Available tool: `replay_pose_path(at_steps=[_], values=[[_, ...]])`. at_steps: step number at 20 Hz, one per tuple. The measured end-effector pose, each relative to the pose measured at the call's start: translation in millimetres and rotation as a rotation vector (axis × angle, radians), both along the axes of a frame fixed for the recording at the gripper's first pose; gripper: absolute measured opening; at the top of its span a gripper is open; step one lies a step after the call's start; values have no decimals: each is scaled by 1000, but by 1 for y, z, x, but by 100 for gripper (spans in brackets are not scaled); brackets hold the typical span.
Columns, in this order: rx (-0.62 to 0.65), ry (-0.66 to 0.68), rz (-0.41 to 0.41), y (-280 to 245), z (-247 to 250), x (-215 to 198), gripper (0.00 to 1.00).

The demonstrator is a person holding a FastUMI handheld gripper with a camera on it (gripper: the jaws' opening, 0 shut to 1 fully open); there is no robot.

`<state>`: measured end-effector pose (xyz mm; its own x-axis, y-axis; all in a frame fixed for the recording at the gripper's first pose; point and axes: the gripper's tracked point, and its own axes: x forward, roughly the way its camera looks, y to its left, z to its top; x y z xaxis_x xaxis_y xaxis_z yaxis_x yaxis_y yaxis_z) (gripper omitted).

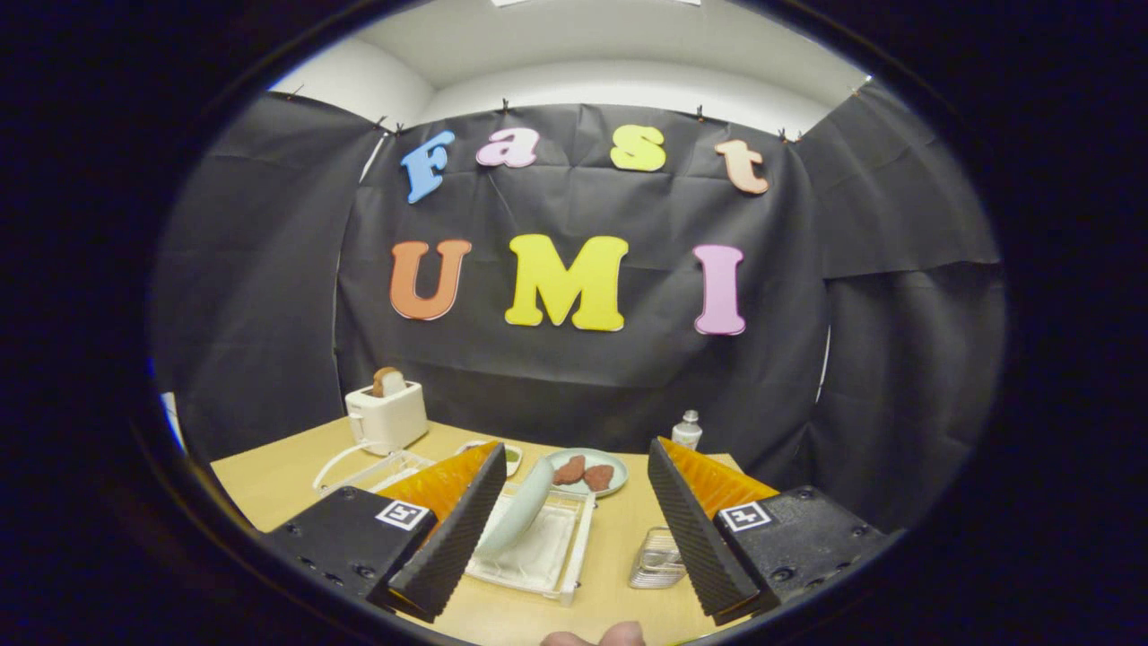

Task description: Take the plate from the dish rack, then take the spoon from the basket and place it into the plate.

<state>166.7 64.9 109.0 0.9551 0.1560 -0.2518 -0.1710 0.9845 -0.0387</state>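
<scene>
1. My tongs (pixel 574 511) are released: the two fingers stand wide apart with nothing pressed between them.
2. The pale green plate (pixel 527 504) leans on edge in the white dish rack (pixel 549 567), at about 11 o'clock from the midpoint of my fingers, just beside the left finger's inner face; I cannot tell whether it touches that finger.
3. The dish rack sits on the wooden table (pixel 619 547), between the fingers and nearer the left one.
4. A clear basket (pixel 657 559) sits at about 4 o'clock, just beside the right finger. I cannot make out the spoon inside it.
5. Beyond the rack, at 12 o'clock, lies a second plate (pixel 603 464) holding two brown pieces of food (pixel 584 473).
6. A white toaster (pixel 387 415) with bread in its slot stands far off at 10 o'clock.
7. A small white bottle (pixel 687 430) stands at 1 o'clock by the booth wall.
8. My fingertips (pixel 594 637) show at 6 o'clock.
</scene>
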Motion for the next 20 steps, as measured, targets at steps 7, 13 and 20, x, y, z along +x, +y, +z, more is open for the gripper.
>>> replay_pose_path(at_steps=[7,13,20], values=[[-99,325,29,34,-25,67,100],[-133,558,-17,44,-80,102,100],[-66,758,-56,55,-142,119,100]])
